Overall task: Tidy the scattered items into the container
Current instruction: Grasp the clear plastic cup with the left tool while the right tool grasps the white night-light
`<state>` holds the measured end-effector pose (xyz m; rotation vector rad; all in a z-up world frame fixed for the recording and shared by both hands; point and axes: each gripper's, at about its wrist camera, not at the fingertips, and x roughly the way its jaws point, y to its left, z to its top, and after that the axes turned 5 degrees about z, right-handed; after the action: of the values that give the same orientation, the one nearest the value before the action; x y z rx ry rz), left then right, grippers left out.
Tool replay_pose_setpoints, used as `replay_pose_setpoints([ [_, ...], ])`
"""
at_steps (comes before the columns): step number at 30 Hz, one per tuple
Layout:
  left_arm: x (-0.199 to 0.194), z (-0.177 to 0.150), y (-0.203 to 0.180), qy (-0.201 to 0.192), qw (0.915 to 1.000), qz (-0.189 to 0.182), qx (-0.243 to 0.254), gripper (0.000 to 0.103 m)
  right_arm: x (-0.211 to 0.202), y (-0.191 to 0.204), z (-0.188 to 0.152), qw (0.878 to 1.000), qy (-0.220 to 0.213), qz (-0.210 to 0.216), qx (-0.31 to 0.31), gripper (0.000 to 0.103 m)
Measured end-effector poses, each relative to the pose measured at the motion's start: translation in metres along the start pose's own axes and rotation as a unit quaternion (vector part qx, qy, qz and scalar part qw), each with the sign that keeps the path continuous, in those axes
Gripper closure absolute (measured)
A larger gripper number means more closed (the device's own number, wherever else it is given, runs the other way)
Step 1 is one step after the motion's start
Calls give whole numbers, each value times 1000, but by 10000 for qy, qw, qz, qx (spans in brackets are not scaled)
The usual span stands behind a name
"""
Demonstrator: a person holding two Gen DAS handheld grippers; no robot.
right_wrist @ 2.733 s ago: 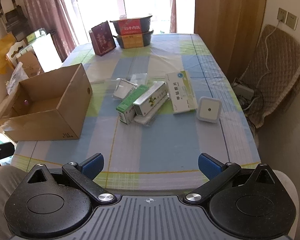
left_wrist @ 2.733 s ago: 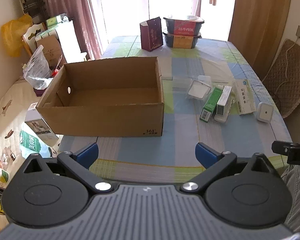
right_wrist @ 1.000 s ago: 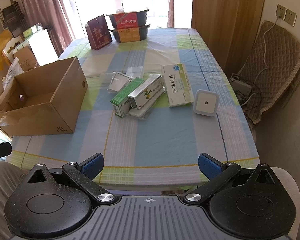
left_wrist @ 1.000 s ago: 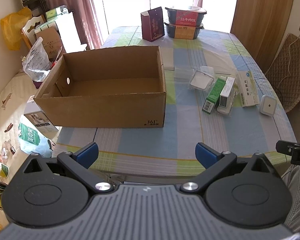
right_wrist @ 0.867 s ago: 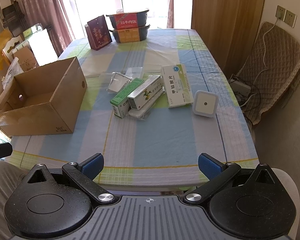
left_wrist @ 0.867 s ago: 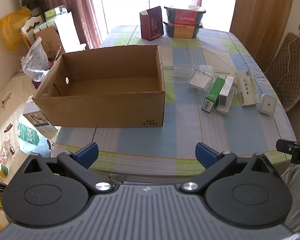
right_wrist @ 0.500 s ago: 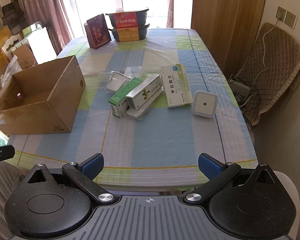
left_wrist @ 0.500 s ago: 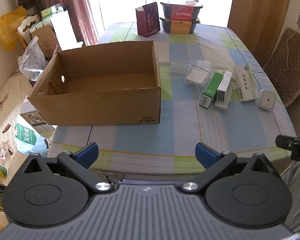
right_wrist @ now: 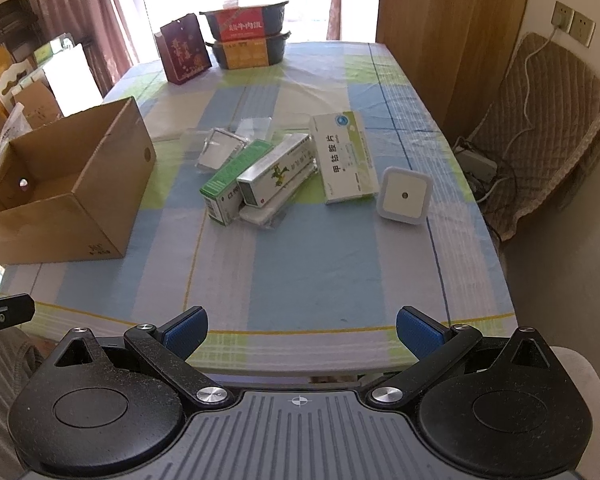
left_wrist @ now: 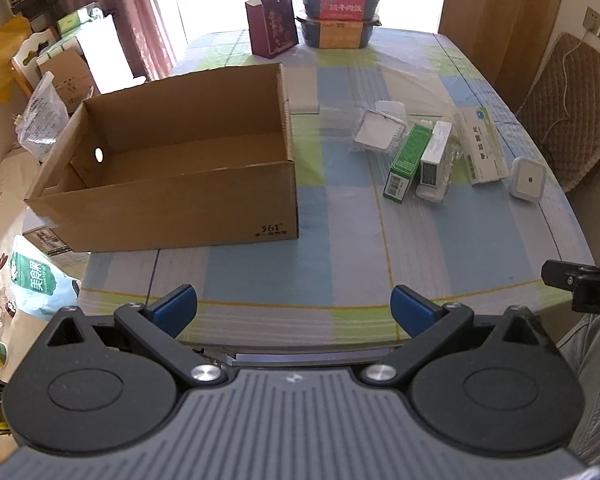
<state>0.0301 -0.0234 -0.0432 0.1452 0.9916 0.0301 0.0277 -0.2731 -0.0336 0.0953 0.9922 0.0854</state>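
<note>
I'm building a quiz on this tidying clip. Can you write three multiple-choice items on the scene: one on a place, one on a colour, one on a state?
1. Where is the white square device?
A. in the box
B. on the table, right of the flat white packet
C. on the chair

2. What colour is the carton at the left of the pile?
A. green
B. red
C. black

3. What state is the cardboard box in?
A. taped shut
B. tipped on its side
C. open on top, nothing visible inside

Answers:
1 B: it lies on the cloth just right of the flat white packet.
2 A: its top face is green.
3 C: the bare floor shows through the open top, and both grippers hold nothing, jaws open.
</note>
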Motion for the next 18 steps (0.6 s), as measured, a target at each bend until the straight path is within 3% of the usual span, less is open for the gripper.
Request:
replay_pose_setpoints([
  [9,17,8,-18,47,9981,-441,430,1,18,-18,5,9997,146,-68,155,0],
  [18,33,52,-27,-415,9874,-903,1234,2,40,-42,26,9992,154,-49,363,0],
])
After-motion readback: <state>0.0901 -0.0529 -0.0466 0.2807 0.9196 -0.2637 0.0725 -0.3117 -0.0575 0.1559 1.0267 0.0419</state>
